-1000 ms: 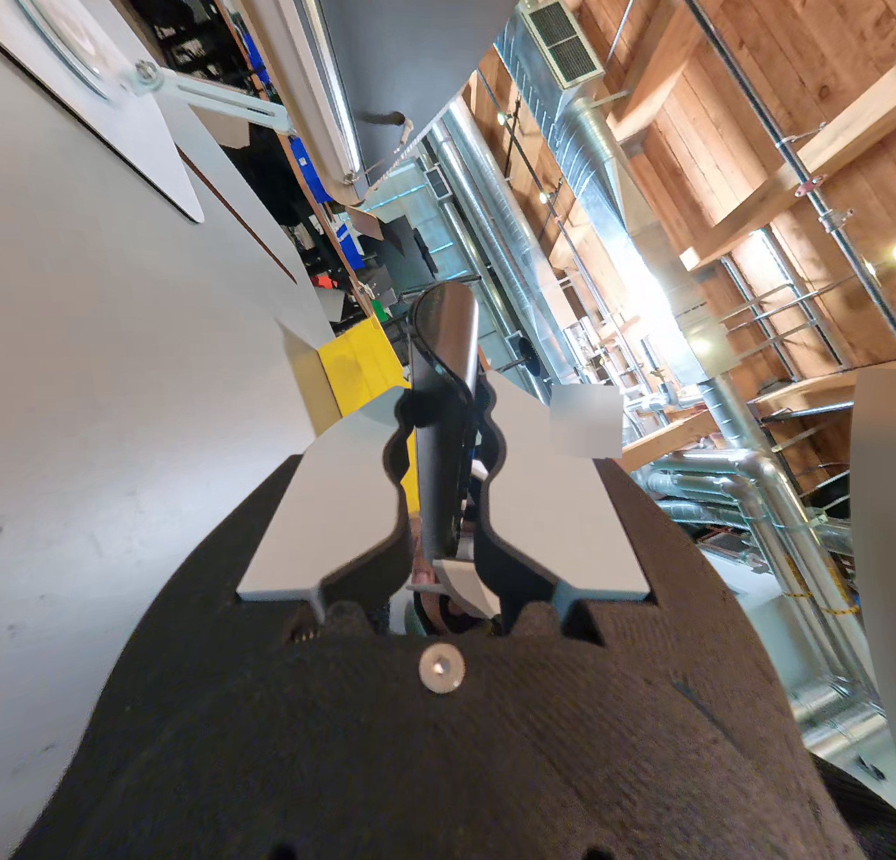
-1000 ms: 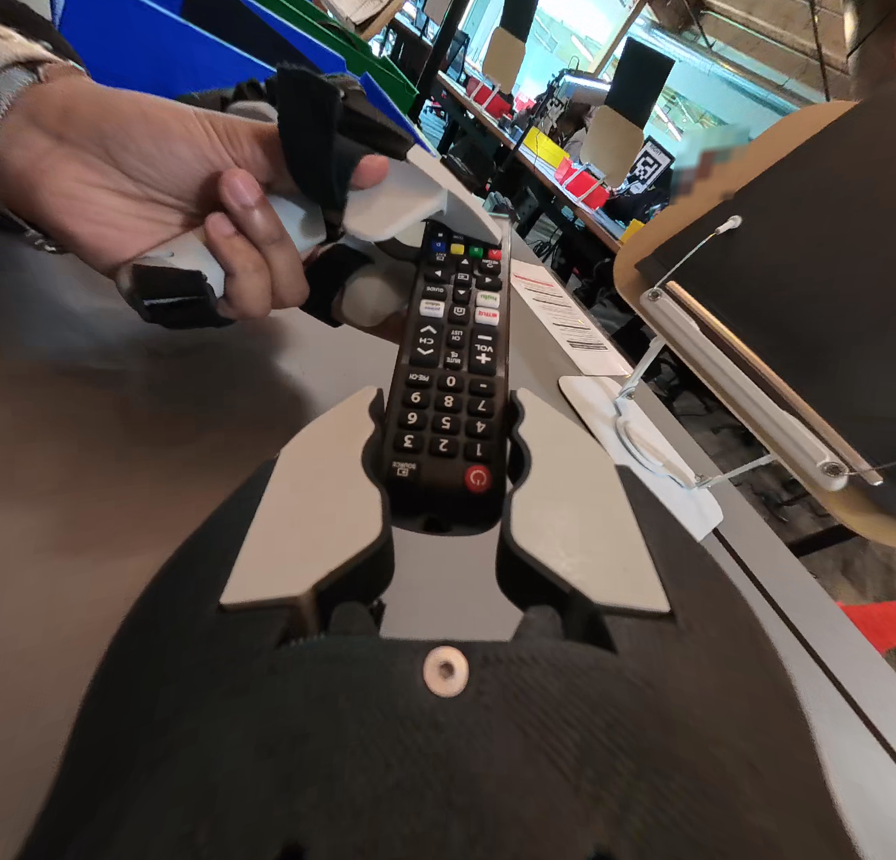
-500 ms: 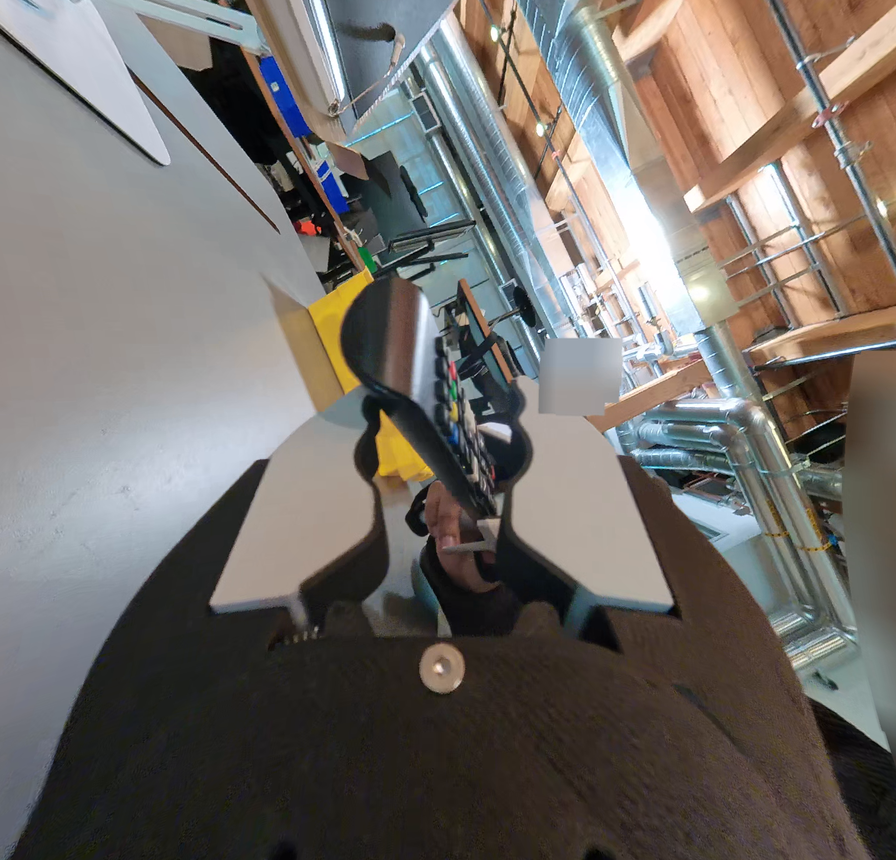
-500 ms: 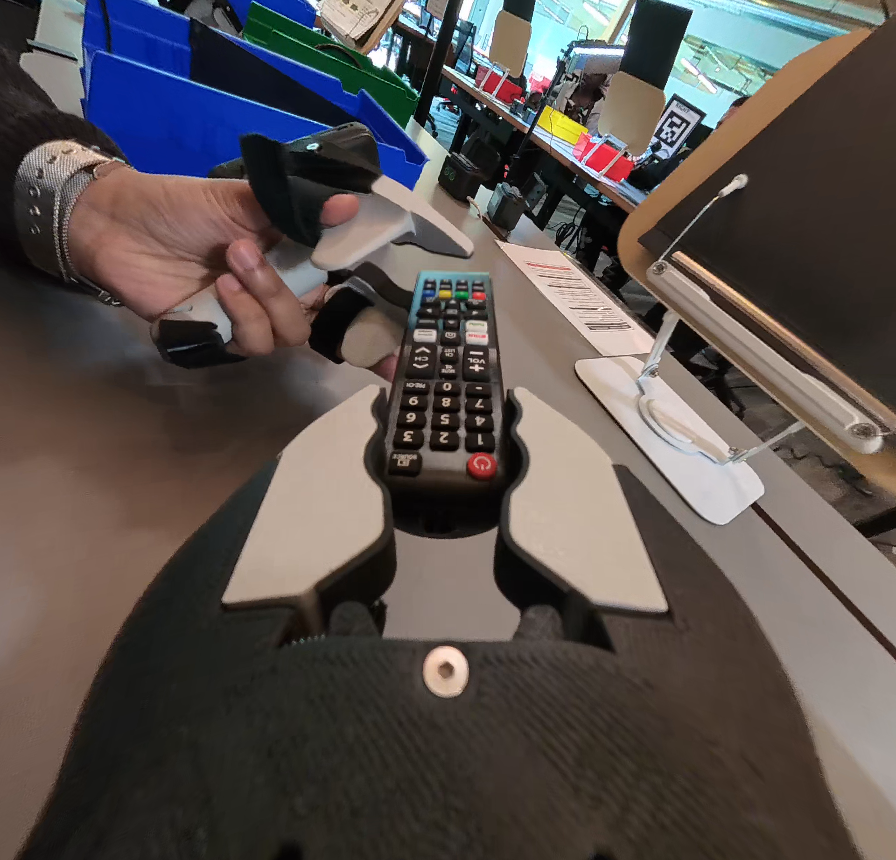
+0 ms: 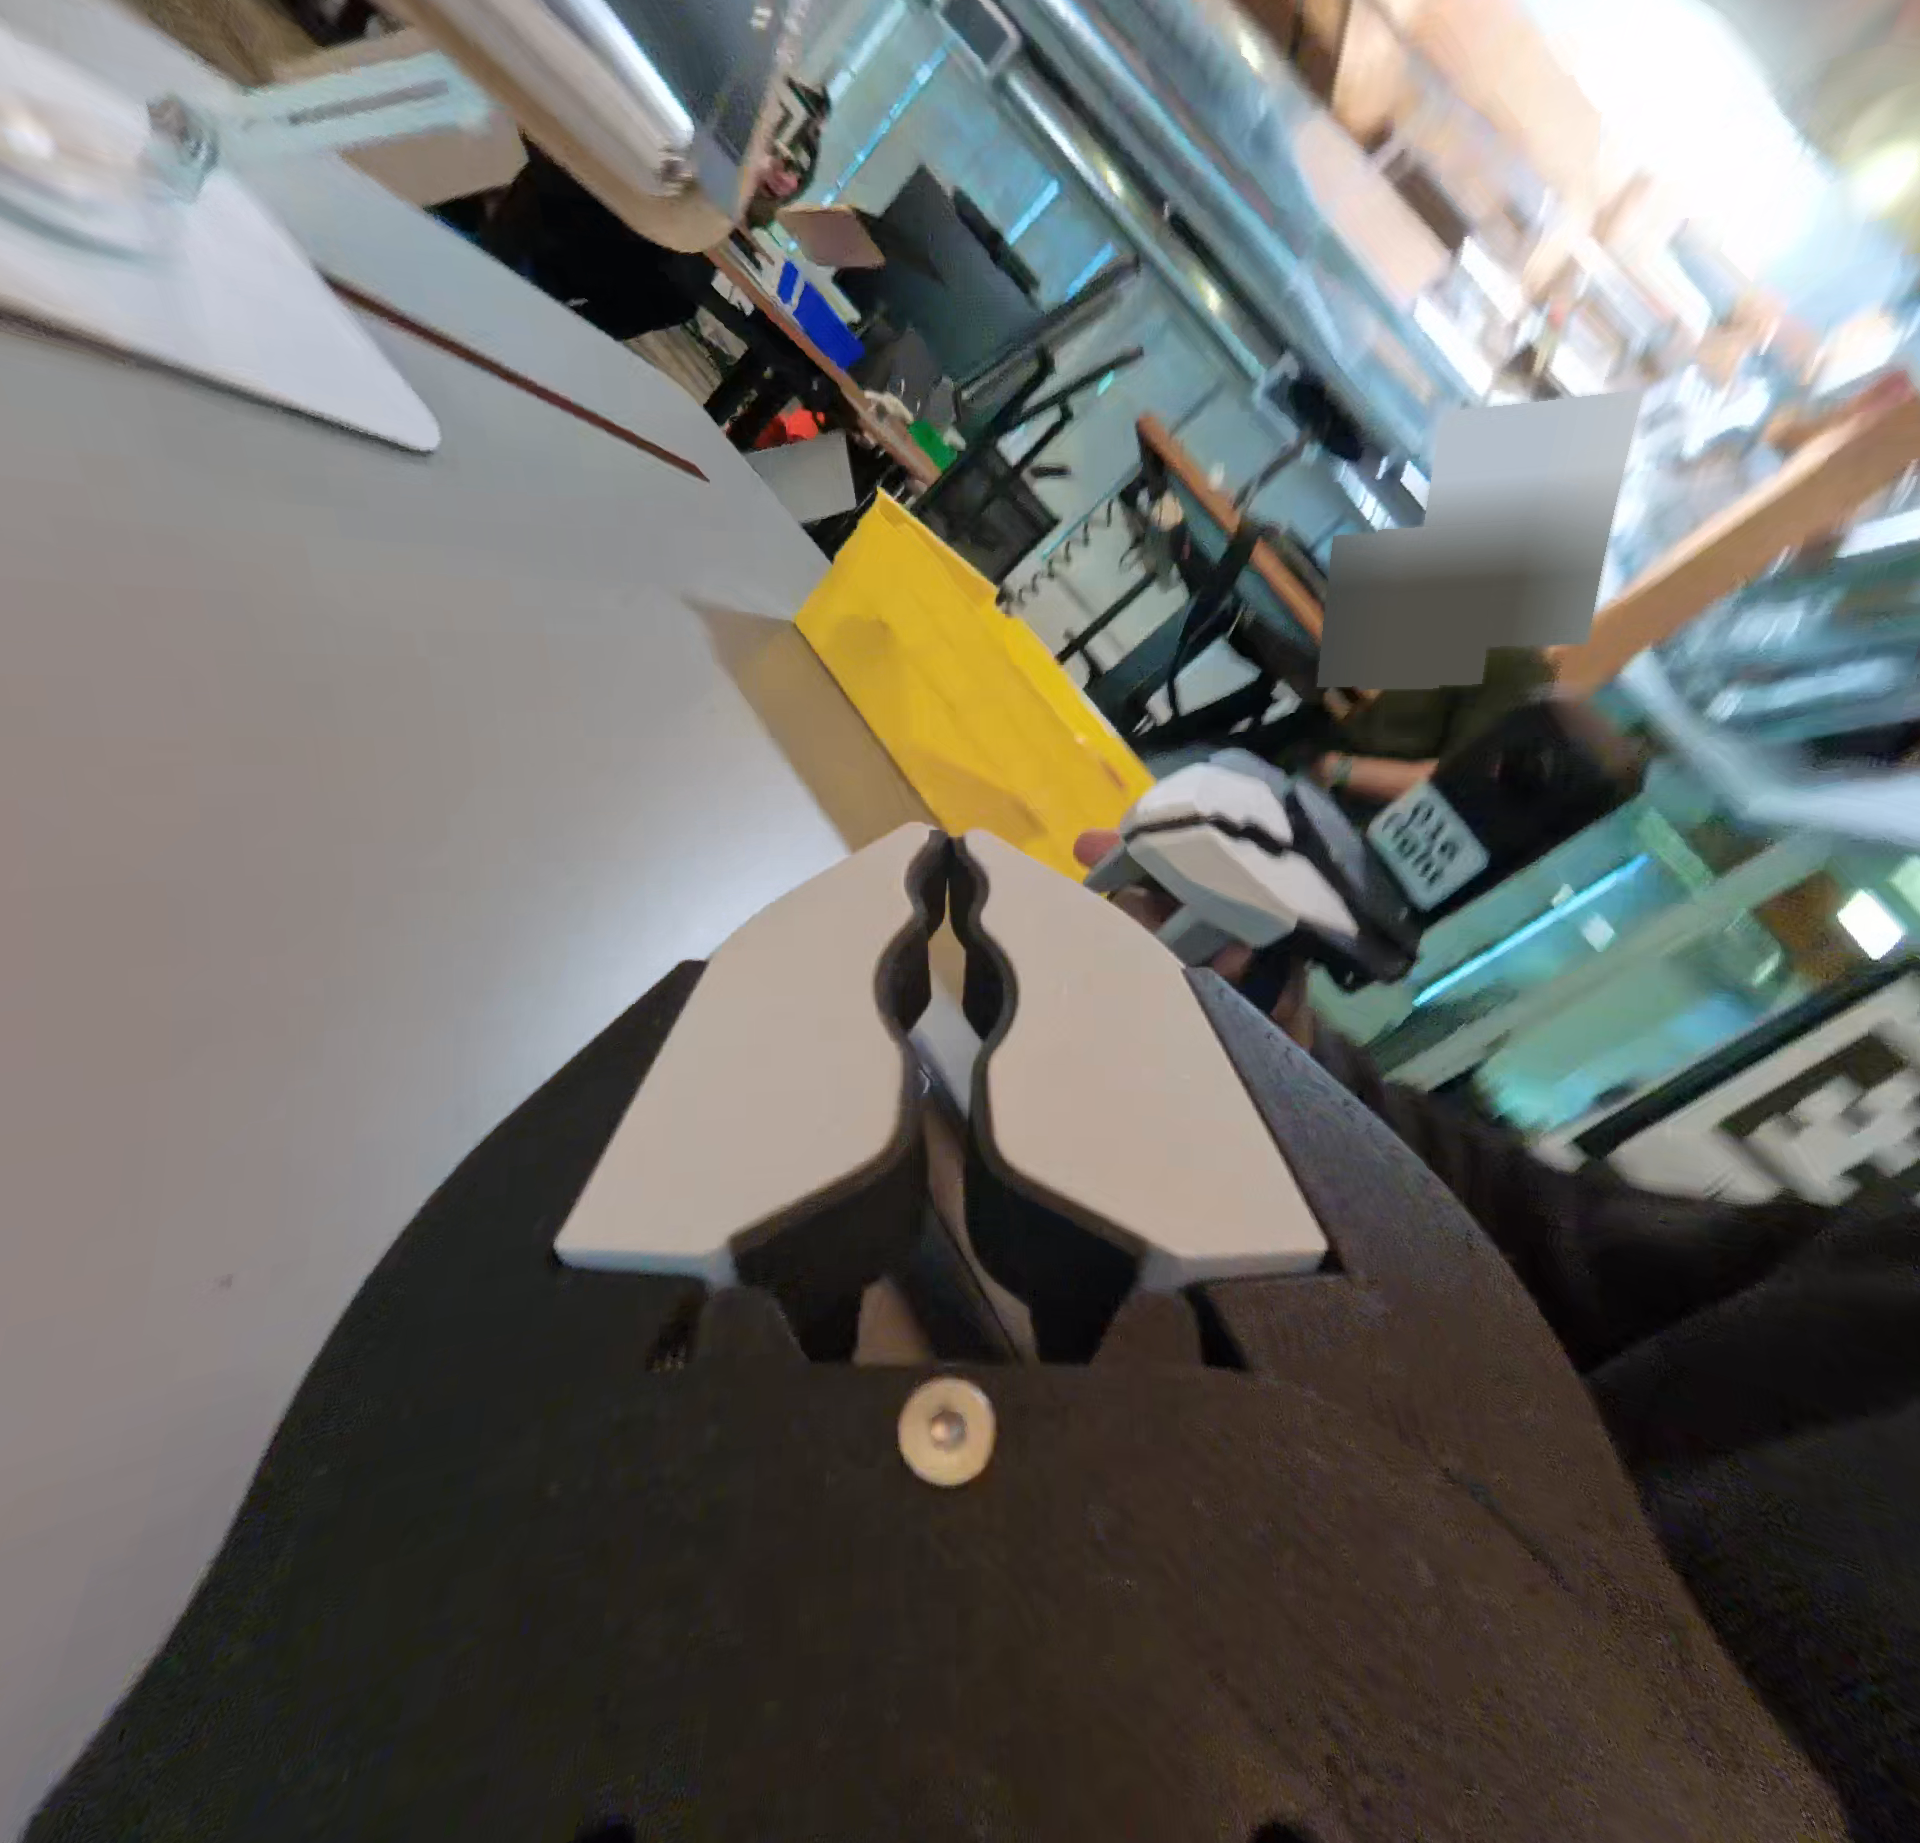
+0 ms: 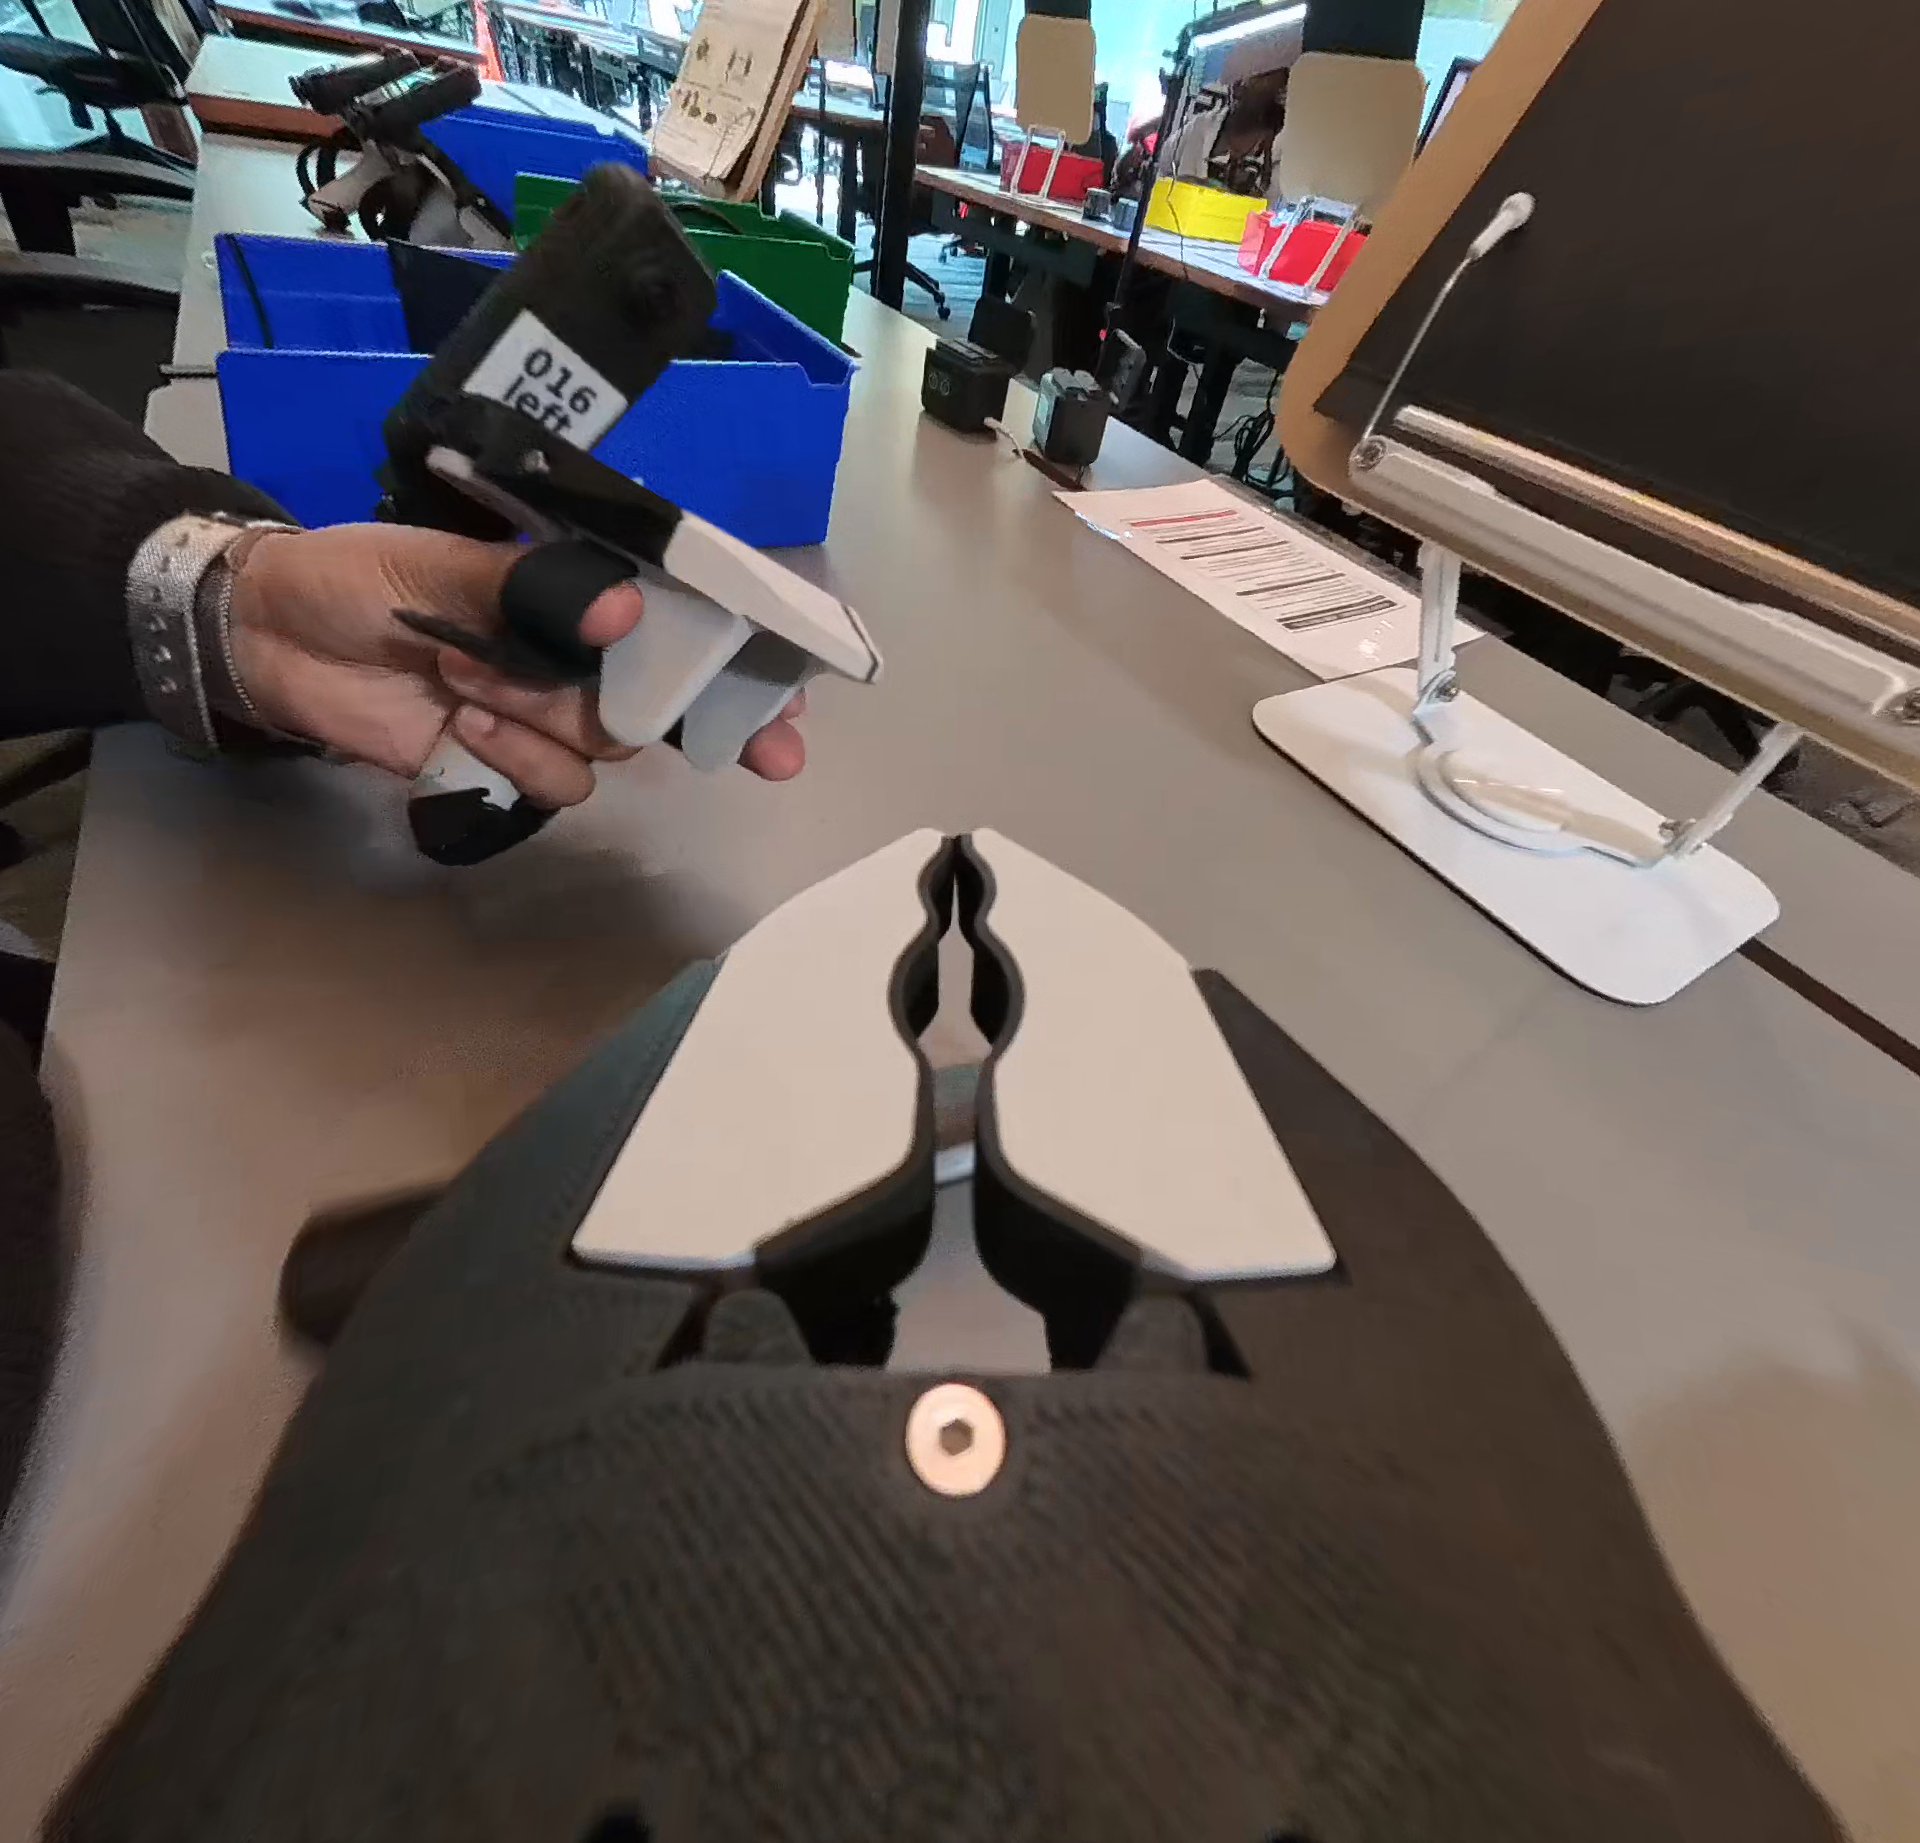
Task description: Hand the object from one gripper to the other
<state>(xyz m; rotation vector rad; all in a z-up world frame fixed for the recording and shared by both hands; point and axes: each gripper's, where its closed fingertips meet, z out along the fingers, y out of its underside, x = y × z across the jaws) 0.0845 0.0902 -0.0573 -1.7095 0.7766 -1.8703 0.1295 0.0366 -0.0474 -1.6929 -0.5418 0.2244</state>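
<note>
Left wrist view: left tool [image 5: 948, 851] closed, tips touching, nothing gripped; the right tool [image 5: 1195, 863] sits near, to its right, above the grey worktop [image 5: 312, 754]. Right wrist view: right tool [image 6: 954, 848] likewise closed and empty, left tool [image 6: 769, 650] ahead-left. The task's object appears in neither view, so its bearing and axis cannot be judged.

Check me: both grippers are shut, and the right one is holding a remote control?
Not holding anything. The right gripper is shut on nothing, with no remote between its fingers, as the right wrist view shows. The left gripper is shut too.
</note>
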